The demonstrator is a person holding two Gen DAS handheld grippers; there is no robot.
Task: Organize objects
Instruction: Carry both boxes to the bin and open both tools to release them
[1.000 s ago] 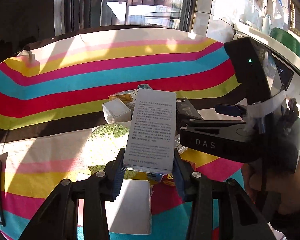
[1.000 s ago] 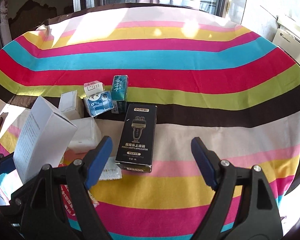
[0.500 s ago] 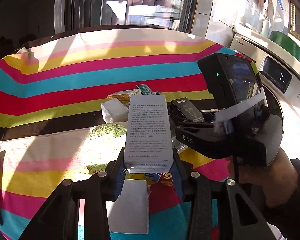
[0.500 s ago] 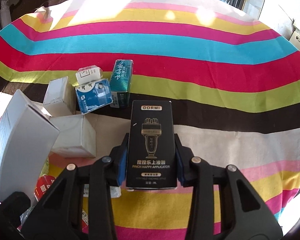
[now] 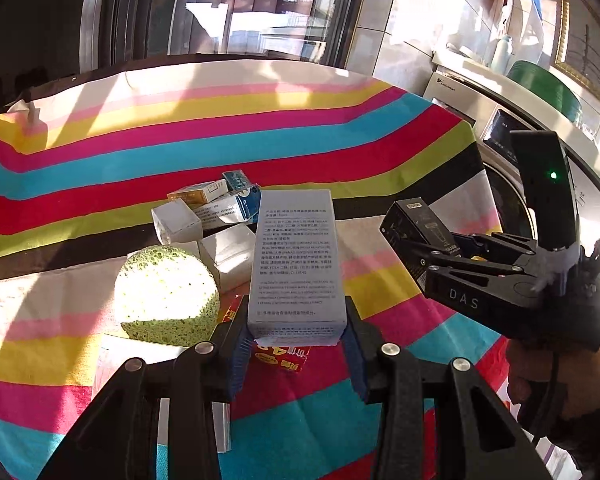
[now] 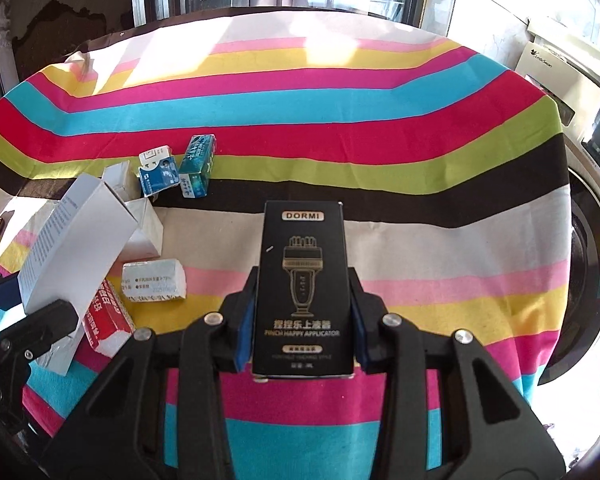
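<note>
1. Over on the left, the left gripper [image 5: 296, 344] is clamped on a tall white box [image 5: 296, 260] with small print, held upright above the striped tablecloth [image 5: 260, 148].
2. Meanwhile the right gripper [image 6: 302, 320] pinches a black DORMI box [image 6: 303, 288], lifted off the cloth.
3. Beside the white box sit a green sponge [image 5: 166, 294] and a red packet [image 5: 282, 356].
4. Farther back, small blue-and-white cartons [image 6: 176, 168] lie clustered on the cloth.
</note>
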